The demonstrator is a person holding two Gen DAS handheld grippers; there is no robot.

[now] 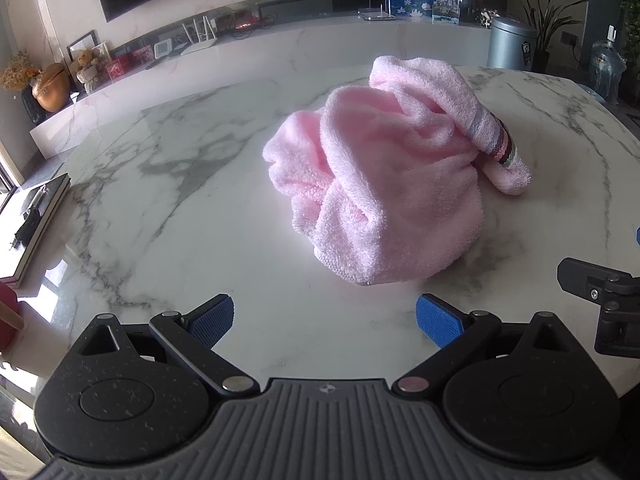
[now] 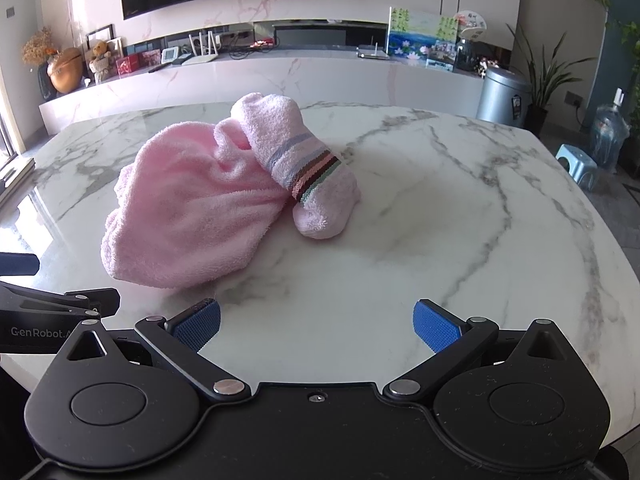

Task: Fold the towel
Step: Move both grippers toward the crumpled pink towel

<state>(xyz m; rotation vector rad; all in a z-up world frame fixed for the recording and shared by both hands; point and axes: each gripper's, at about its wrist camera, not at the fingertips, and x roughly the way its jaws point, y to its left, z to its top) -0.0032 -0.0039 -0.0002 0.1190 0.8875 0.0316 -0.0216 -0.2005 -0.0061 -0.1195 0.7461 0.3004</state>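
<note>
Crumpled pink towel [image 1: 376,184] alone on marble table [image 1: 180,216], both tools [image 1: 324,320] [image 2: 316,322] wide, empty.

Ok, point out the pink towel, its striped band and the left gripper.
pink towel [image 1: 384,200]: left wrist view, on the crumpled main bulk.
striped band [image 2: 310,170]: right wrist view, mid-band on the rolled end.
left gripper [image 1: 324,320]: left wrist view, midway between its open blue fingertips.

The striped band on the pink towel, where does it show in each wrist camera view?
Left wrist: striped band right of centre, at the towel's right edge.
Right wrist: striped band just left of centre, on the towel's right.
Shared landmark: grey bin, upper right.
</note>
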